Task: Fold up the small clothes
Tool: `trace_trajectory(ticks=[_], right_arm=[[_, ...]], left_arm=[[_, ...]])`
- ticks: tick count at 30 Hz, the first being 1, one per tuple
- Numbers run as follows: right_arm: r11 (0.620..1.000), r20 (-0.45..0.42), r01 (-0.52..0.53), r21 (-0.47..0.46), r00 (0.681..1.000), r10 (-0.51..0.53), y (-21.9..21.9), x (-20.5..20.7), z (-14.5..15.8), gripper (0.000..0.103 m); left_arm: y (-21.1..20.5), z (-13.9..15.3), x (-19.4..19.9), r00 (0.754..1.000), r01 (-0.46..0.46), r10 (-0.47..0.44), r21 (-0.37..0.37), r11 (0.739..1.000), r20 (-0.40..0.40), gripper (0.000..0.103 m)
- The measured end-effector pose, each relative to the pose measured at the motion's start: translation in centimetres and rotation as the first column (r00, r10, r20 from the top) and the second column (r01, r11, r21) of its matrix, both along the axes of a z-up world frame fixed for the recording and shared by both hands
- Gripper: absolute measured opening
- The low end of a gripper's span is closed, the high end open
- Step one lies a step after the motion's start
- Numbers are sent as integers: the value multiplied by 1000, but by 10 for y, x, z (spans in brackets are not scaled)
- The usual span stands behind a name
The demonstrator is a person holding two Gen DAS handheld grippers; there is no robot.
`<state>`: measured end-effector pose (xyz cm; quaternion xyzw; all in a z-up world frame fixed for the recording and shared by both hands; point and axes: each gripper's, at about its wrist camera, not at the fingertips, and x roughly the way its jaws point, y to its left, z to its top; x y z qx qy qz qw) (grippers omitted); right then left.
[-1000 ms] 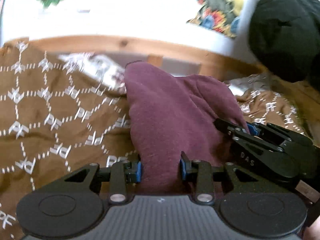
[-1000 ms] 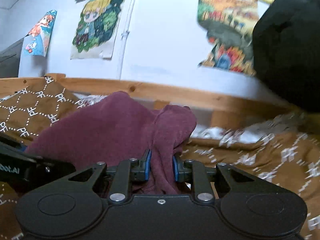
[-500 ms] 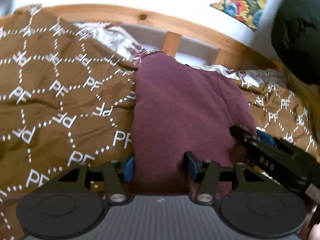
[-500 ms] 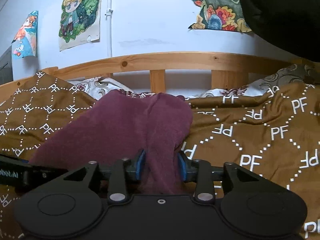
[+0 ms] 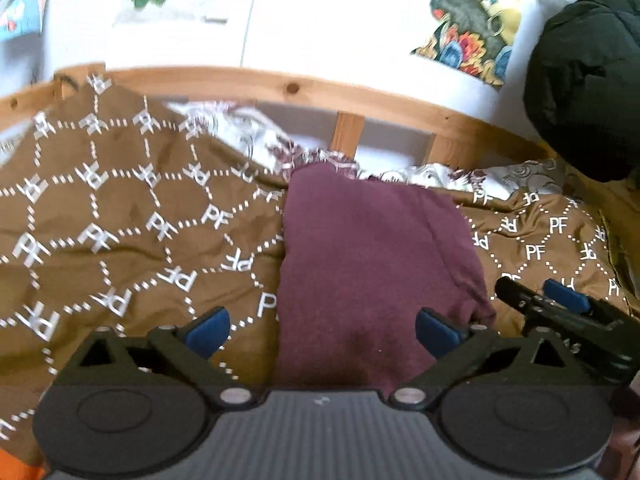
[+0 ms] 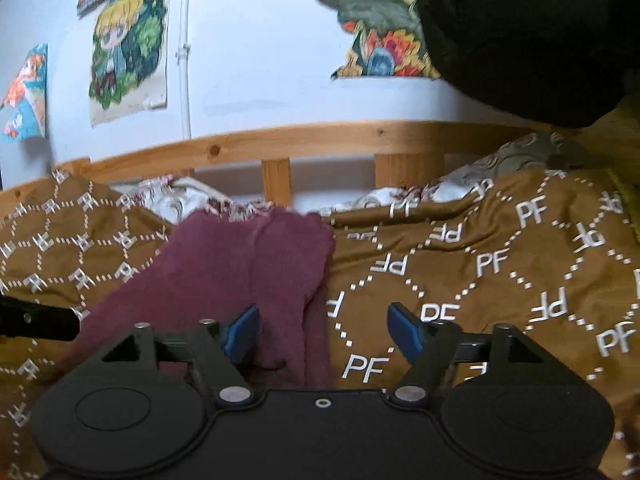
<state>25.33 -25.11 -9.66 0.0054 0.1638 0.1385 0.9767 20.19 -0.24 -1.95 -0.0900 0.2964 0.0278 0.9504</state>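
My left hand-held gripper (image 5: 322, 330) points down at a slant, its jaws just spread wide, blue pads (image 5: 208, 328) pressing on nothing. My right hand-held gripper (image 6: 320, 330) points nearly level, its jaws just opened too, gripping nothing. Its fingers (image 5: 560, 306) show at the left view's right edge.

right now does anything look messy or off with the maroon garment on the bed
Nothing is damaged. The maroon garment lies flat on the brown bedspread, but its right edge is bunched and rolled, not flush. Both tools, left and right, have just been opening and no longer pinch it.
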Motion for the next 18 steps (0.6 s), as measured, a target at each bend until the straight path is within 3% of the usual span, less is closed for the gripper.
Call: trace_trajectory(ticks=[9,18], right_arm=[[997,92,-12,80,996,5,-8,-63,37,102],[994,141,-64,90,989,51,-5,-130,48,102]], left_arm=[[1,36,-58,997,2,-6,52,999,80,102],[6,49,-117,992,-5,-10,116,993,126,102]])
